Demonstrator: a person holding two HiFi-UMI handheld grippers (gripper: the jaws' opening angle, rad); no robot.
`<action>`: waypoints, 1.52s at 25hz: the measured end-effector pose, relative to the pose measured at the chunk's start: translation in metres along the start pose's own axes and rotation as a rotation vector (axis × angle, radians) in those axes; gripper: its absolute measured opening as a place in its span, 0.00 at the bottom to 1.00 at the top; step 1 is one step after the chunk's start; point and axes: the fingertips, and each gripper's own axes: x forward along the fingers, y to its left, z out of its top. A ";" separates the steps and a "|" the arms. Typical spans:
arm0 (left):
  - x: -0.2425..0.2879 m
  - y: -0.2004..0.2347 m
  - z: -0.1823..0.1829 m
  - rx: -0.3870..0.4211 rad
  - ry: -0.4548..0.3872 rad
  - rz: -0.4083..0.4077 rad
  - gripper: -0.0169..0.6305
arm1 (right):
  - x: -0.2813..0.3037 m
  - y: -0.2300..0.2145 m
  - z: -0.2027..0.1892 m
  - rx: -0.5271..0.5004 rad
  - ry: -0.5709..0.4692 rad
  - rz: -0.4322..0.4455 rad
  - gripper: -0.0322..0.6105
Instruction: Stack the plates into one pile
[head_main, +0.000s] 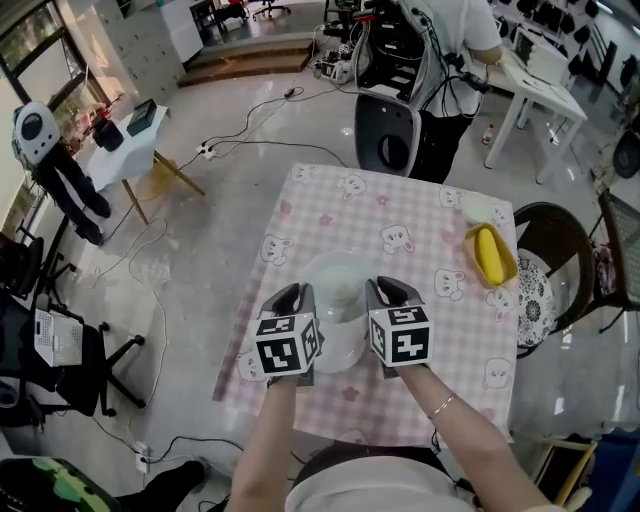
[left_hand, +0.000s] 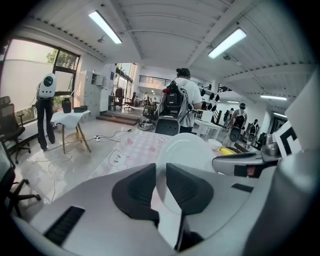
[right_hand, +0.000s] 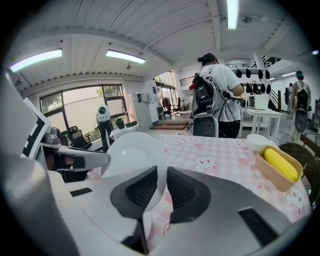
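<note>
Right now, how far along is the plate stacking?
Done: no finished pile shows. In hand: the left gripper and right gripper pinch opposite rims of one round white plate, held over the pink checked tablecloth. Left: what looks like a second white plate shows just nearer the person in the head view; the held plate has yet to be set on it and released.

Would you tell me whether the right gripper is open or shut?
Shut on the white plate: its rim sits pinched between the pads.
</note>
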 end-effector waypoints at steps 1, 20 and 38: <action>-0.009 0.003 -0.005 -0.007 0.002 0.004 0.15 | -0.004 0.008 -0.004 -0.004 0.007 0.007 0.15; -0.066 0.023 -0.092 -0.082 0.133 0.019 0.15 | -0.037 0.060 -0.083 -0.015 0.167 0.044 0.15; -0.027 0.034 -0.130 -0.119 0.251 0.027 0.15 | 0.000 0.048 -0.121 -0.048 0.274 0.034 0.16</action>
